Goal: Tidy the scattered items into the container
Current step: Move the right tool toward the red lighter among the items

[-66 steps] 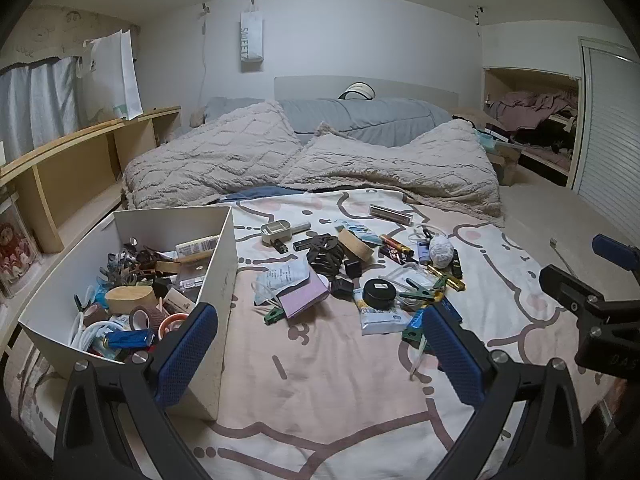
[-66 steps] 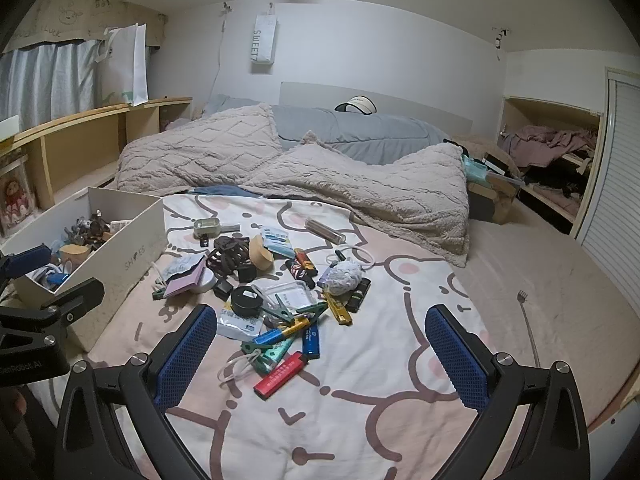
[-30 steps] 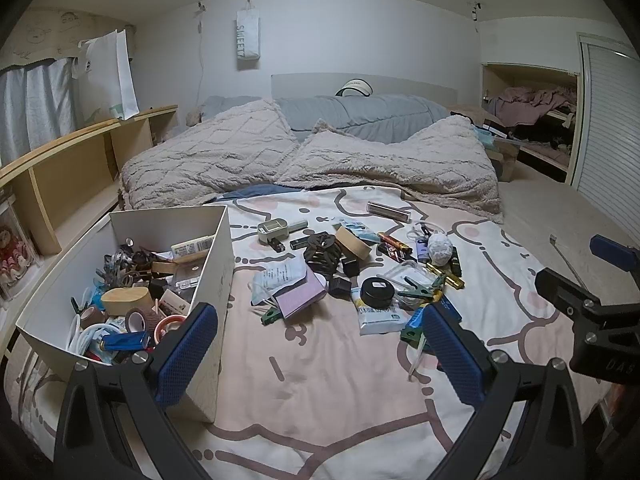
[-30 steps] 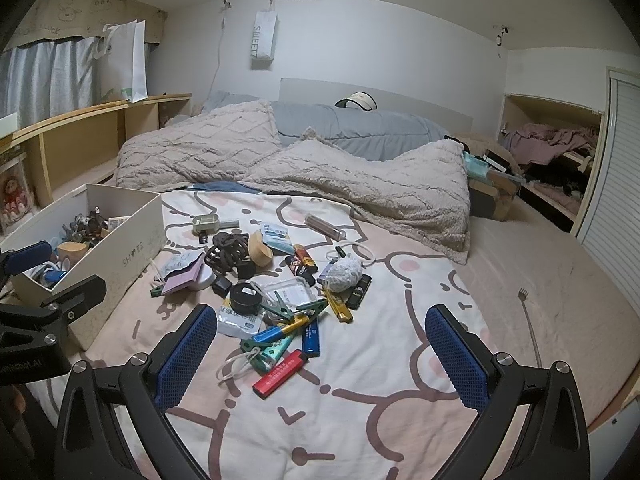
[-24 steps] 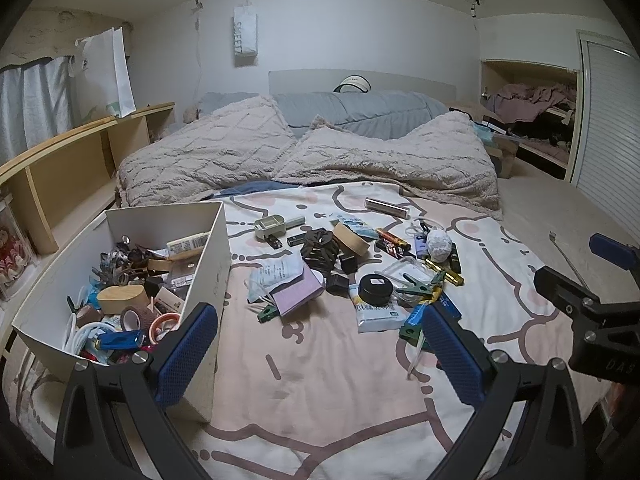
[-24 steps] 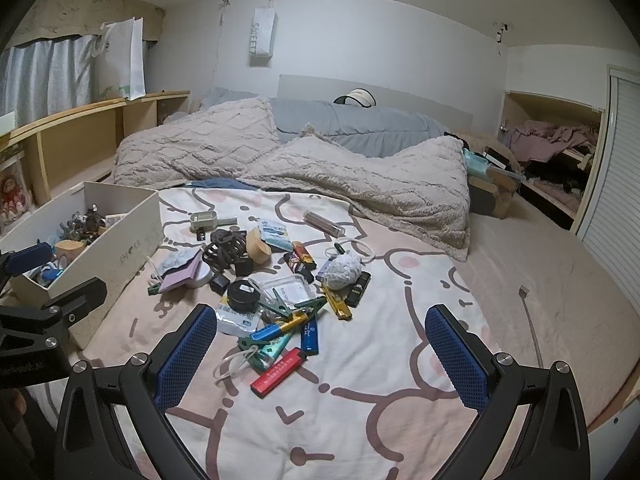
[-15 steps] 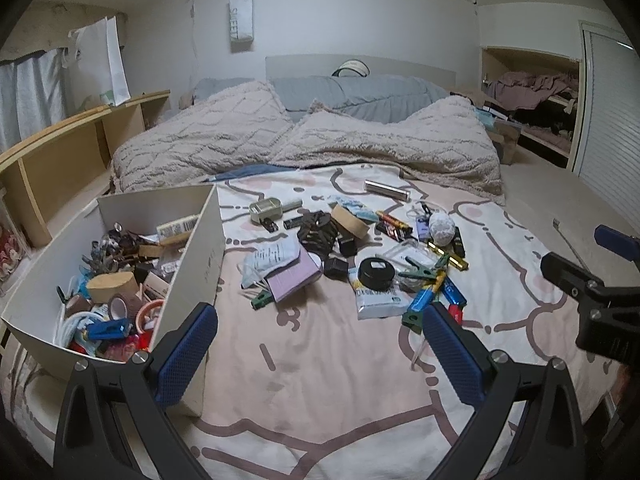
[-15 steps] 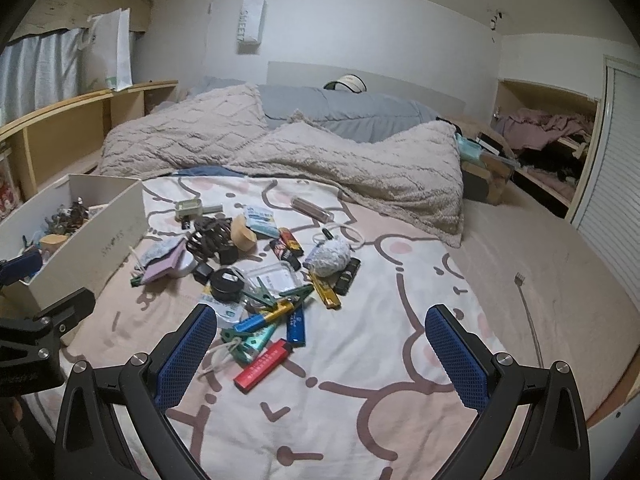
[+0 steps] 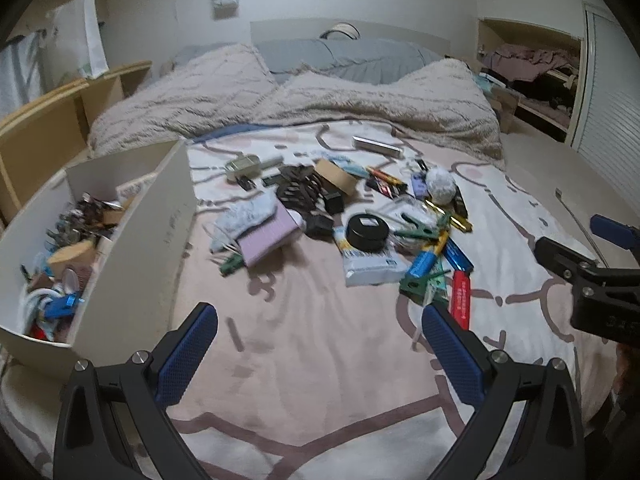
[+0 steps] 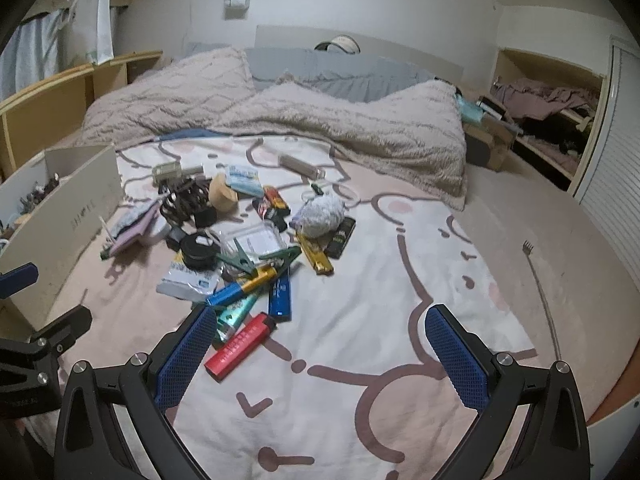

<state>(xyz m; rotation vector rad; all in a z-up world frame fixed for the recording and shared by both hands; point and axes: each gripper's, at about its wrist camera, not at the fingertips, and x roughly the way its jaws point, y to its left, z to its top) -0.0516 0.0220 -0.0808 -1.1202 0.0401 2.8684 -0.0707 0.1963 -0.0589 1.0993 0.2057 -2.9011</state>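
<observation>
We see the white box [image 9: 132, 256] sitting on the left side of the bed, its long wall facing the clutter, and it already holds a jumble of small things (a tape roll, a blue piece and some cords show near its front end). The scattered items lie in a heap on the pink-and-white patterned sheet [image 9: 312, 344], just to the right of the box and apart from it. Among them we can pick out a lilac pad [image 9: 269, 239], a round black tin [image 9: 367, 232] resting on a white packet [image 9: 370, 266], a grey fuzzy ball [image 10: 322, 214], a blue and gold tube [image 10: 242, 285] and, nearest to us, a red lighter [image 10: 239, 346]. Our left gripper [image 9: 320, 354] hangs above bare sheet in front of the heap with its blue-padded fingers spread wide and nothing between them. Our right gripper [image 10: 322, 356] is likewise spread and empty, its left pad just beside the red lighter in that view. A rumpled beige blanket [image 10: 280, 116] lies across the bed behind the heap, with wooden shelving [image 9: 48, 128] along the left wall.
</observation>
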